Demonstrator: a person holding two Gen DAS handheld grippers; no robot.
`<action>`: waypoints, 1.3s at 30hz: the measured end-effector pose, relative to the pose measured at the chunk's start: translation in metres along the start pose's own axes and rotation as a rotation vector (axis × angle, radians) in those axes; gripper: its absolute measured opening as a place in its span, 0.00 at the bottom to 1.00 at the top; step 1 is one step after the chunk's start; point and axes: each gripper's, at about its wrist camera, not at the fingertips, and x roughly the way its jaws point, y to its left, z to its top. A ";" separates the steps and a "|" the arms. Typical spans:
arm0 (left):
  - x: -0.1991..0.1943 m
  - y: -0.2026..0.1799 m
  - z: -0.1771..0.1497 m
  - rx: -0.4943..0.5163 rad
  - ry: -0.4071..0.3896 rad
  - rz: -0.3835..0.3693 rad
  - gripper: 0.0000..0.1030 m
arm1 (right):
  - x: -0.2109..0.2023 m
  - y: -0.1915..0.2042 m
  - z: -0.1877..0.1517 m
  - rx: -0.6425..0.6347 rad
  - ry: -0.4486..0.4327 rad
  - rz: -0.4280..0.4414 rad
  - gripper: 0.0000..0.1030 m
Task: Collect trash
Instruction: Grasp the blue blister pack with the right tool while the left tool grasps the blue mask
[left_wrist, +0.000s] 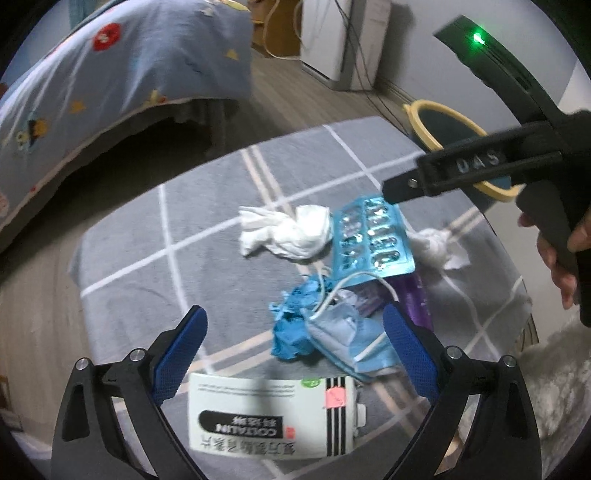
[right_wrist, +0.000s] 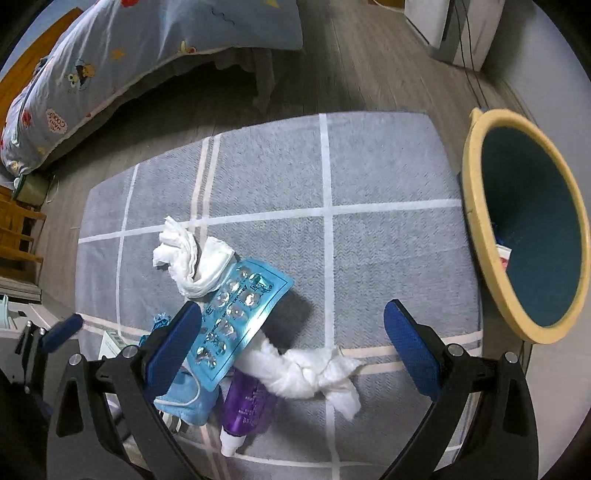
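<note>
While right gripper (right_wrist: 291, 339) gapes, twisted tissue (right_wrist: 303, 373) between fingers, bin (right_wrist: 484, 236) right.

White box (left_wrist: 266, 417) reads "COLTALIN"; right claw (left_wrist: 476, 162) body perhaps embossed "DAS".

Floor: grey-brown wood planks (right_wrist: 351, 66) | Rug: grey with white grid lines (right_wrist: 388, 166), lying flat on floor | Bed: blue cartoon-print cover (left_wrist: 122, 70) hanging over edge, dark gap below | Far wall: pale (left_wrist: 417, 44), white unit (left_wrist: 332, 37) with cables | Light: dim, indoor
</note>
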 end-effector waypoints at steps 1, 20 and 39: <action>0.002 -0.001 0.000 0.004 0.004 -0.005 0.92 | 0.002 -0.001 0.000 0.007 0.003 0.013 0.94; 0.013 -0.018 0.003 0.070 0.067 -0.092 0.05 | 0.000 0.027 0.003 -0.011 0.021 0.184 0.12; -0.047 -0.006 0.037 0.061 -0.175 -0.038 0.04 | -0.089 0.020 0.017 -0.086 -0.236 0.196 0.08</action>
